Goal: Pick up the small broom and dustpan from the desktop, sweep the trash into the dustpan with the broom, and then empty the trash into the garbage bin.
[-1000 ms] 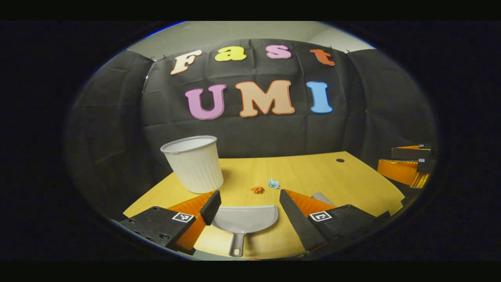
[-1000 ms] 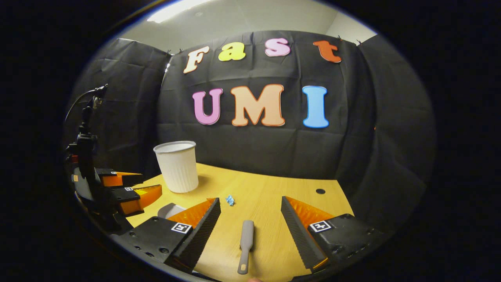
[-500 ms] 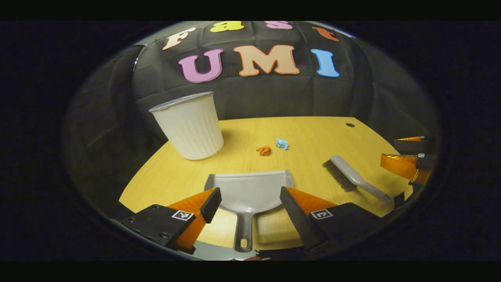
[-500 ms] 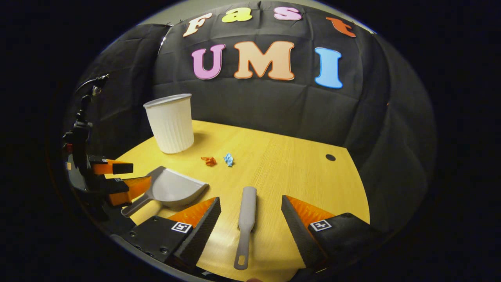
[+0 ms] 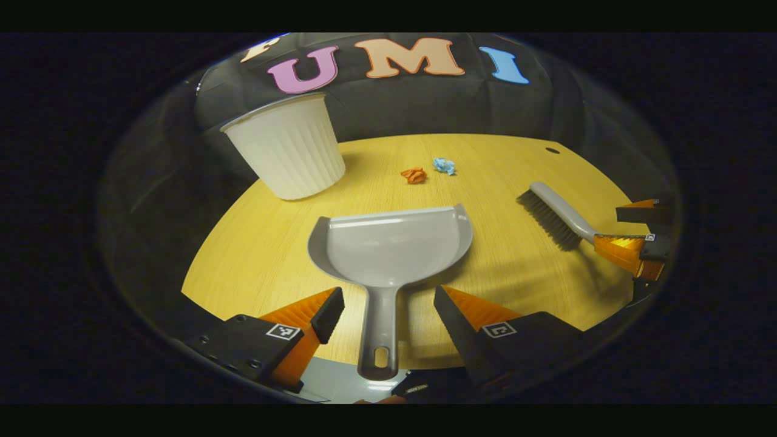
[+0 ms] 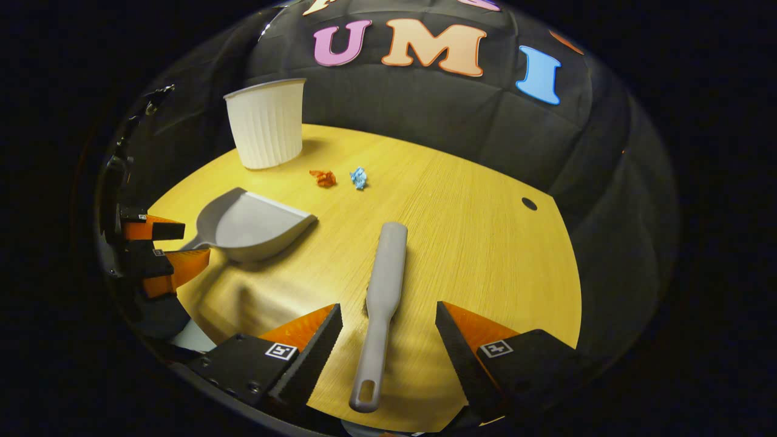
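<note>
Wooden and pale yellow, the surface (image 5: 267,255) carried everything, and the dustpan served as the landmark. Compared with a second before, both cameras had tipped downward and come lower and closer, so the two tools now lay between their claws rather than ahead of them.

Beyond the dustpan and to its left stood the white ribbed garbage bin (image 5: 285,149), upright near the surface's far edge. The dustpan (image 5: 391,246) lay flat, mouth toward the booth wall, its handle running back between the fingers of the left claw (image 5: 388,306), which stood wide open and touched nothing. To the dustpan's right lay the small broom (image 6: 382,297), bristles down, its handle framed by the right claw (image 6: 388,321), also spread open with clear gaps on both sides. Past the dustpan's mouth sat two crumpled scraps side by side, the orange scrap (image 5: 414,175) and the blue scrap (image 5: 444,165), well apart from the pan.

Judging from this, the approach seemed nearly done: each claw was lined up on its handle, and closing on both looked like the next need. Sweeping had not begun.
</note>
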A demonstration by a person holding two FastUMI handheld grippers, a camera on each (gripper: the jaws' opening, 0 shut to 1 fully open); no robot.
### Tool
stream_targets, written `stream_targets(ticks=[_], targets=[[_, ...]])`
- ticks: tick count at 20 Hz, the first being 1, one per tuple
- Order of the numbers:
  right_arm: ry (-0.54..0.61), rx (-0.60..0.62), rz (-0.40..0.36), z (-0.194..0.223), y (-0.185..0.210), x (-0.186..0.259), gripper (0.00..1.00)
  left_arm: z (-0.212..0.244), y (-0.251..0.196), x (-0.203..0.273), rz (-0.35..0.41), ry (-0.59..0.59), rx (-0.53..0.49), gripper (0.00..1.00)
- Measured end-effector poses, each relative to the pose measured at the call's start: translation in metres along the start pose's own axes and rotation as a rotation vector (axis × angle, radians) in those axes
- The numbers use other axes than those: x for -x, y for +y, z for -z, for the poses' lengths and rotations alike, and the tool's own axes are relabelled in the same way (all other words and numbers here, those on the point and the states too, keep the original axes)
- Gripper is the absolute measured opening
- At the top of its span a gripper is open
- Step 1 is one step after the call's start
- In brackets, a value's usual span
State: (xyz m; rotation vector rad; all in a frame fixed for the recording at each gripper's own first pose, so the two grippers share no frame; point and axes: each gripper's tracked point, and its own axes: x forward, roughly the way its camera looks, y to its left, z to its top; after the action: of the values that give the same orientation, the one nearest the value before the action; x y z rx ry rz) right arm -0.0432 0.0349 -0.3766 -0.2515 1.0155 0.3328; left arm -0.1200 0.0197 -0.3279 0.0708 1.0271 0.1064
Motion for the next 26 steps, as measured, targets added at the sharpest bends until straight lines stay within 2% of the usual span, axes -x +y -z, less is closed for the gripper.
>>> stream_targets(ticks=[1,2,8,10,11,12,13,14,15,16,17,20,23,26], targets=[[0.025,0.003,-0.004,0.006,0.002,-0.002,0.92,0.006,-0.001,-0.002,0.005,0.024,-0.003,0.96],[0.046,0.008,-0.008,0.011,0.003,-0.004,0.92,0.011,-0.005,-0.006,0.009,0.04,-0.006,0.92],[0.146,0.031,-0.004,0.031,0.002,-0.02,0.77,0.032,-0.011,-0.022,0.028,0.109,-0.022,0.92],[0.176,0.026,-0.005,0.036,0.003,-0.025,0.64,0.037,-0.013,-0.025,0.034,0.131,-0.035,0.89],[0.183,0.025,0.001,0.039,0.002,-0.028,0.51,0.039,-0.012,-0.026,0.035,0.139,-0.045,0.86],[0.185,0.028,0.006,0.038,0.001,-0.029,0.43,0.04,-0.011,-0.026,0.033,0.144,-0.054,0.81],[0.192,0.03,0.005,0.04,0.001,-0.031,0.29,0.041,-0.01,-0.027,0.034,0.147,-0.058,0.77],[0.203,0.027,-0.006,0.041,0.003,-0.03,0.23,0.042,-0.007,-0.029,0.028,0.148,-0.059,0.7],[0.221,0.024,-0.016,0.044,0.005,-0.03,0.26,0.041,-0.004,-0.03,0.021,0.149,-0.057,0.64],[0.246,0.025,-0.023,0.048,0.006,-0.031,0.24,0.041,-0.001,-0.033,0.013,0.152,-0.051,0.48],[0.258,0.023,-0.026,0.048,0.005,-0.029,0.2,0.04,0.0,-0.035,0.008,0.15,-0.048,0.4],[0.249,0.034,-0.029,0.046,0.003,-0.027,0.18,0.038,0.001,-0.035,0.018,0.147,-0.072,0.31],[0.236,0.032,-0.042,0.039,0.001,-0.027,0.13,0.03,-0.001,-0.038,0.051,0.123,-0.083,0.28],[0.199,0.011,-0.03,0.024,-0.016,-0.013,0.13,0.011,0.0,-0.04,0.071,0.093,-0.084,0.27]])
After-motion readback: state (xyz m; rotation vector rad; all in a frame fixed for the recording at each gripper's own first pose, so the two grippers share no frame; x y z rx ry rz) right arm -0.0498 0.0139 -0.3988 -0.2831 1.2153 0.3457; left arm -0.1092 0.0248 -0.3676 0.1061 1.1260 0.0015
